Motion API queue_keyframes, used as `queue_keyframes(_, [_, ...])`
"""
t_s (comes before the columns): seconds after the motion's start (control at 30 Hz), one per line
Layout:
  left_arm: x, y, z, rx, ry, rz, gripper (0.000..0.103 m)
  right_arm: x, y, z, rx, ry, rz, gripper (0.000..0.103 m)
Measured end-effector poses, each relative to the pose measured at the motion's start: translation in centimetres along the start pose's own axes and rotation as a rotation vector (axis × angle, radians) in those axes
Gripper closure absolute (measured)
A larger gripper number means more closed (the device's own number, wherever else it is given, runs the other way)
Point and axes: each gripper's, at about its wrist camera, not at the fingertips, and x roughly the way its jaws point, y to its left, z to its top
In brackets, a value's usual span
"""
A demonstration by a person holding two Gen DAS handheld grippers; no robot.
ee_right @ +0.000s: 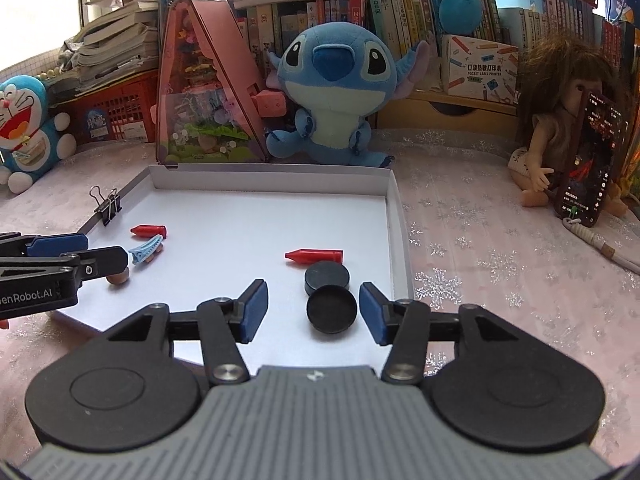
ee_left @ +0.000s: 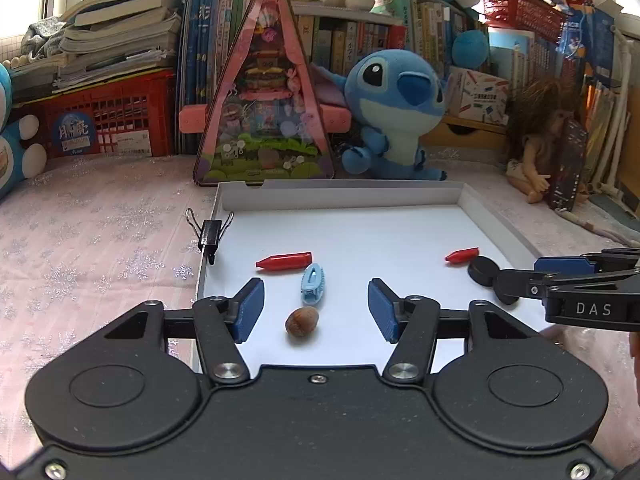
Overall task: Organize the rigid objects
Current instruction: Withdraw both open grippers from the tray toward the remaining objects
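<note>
Since both tools hang above the tray with nothing in them, the layout reads as sorting into two groups: one per side.
Tray: the shallow white cardboard box lid (ee_left: 340, 194) lies on the counter with its pale pink snowflake-patterned cloth (ee_left: 100, 216), its low rim there to keep small items from sliding off.
Left group: a long red plastic crayon-shaped piece (ee_left: 285, 261), a light blue plastic hair clip (ee_left: 313, 284) and a brown nut-like lump (ee_left: 302, 321) lie close together near the tray's left side.
Right group: a shorter red crayon-shaped piece (ee_right: 315, 257) lies just behind two round black disc-shaped caps (ee_right: 330, 296), which touch or overlap near the right rim.
Binder clip: a black metal binder clip (ee_left: 209, 234) grips the tray's left wall, probably parked there.
Left gripper (ee_left: 316, 309): jaws spread, pinching nothing; the nut sits loose on the tray below and between them.
Right gripper (ee_right: 314, 311): jaws spread, empty; the nearer black cap lies between them, untouched by either pad.
Judgement: both items look freshly set down beside like neighbours; the grouping seems nearly done.
</note>
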Motion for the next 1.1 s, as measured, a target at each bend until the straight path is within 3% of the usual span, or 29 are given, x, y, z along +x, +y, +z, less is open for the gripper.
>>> queue_keyframes(0.27, [-3.3, -0.7, -0.9, 0.021, -0.032, -0.05, 0.029, -2.9, 0.3, -0.9, -0.044, -0.07, 0.022, 0.019])
queue_keyframes(0.67, [-7.4, -1.7, -3.5, 0.048, -0.041, -0.119, 0.027, -6.2, 0.0, -2.9, -0.063, -0.135, 0.033, 0.015])
queue_keyframes(1.1, [-9.3, -2.5, -6.9, 0.093, -0.045, -0.118, 0.027, -8.3, 0.4, -6.2, -0.096, -0.18, 0.035, 0.012])
